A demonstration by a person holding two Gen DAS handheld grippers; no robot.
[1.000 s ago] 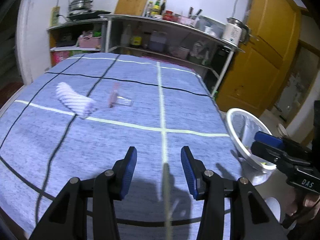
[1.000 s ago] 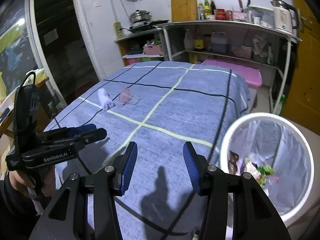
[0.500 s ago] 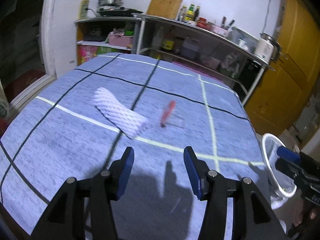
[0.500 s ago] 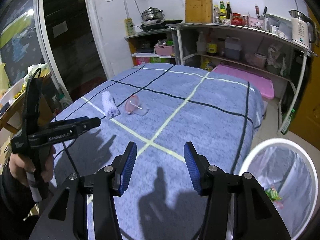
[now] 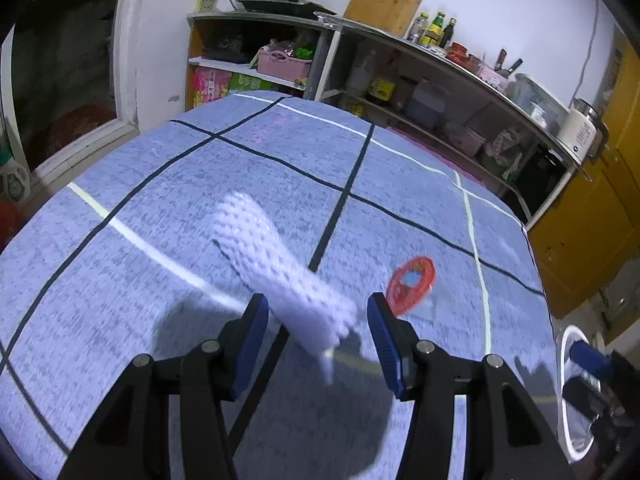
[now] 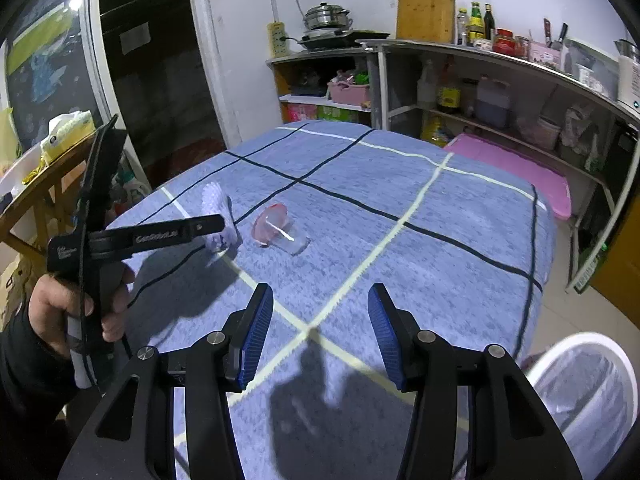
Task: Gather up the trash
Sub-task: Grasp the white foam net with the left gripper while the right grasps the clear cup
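Left wrist: open left claw [image 5: 314, 334] has seemingly reached foam roll [image 5: 276, 268].

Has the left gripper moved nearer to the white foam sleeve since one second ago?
Yes. The left gripper has advanced across the blue tablecloth; its open jaws now flank the white foam sleeve's near end.

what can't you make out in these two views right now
- Left wrist: the white roll is motion-blurred; whether the left tongs touch it is unclear.
- Left wrist: the cup is blurred, only its red lid reads.
- Right wrist: the bin is cut by the frame edge, contents unreadable.
- Right wrist: the left tongs hide the roll's near end.
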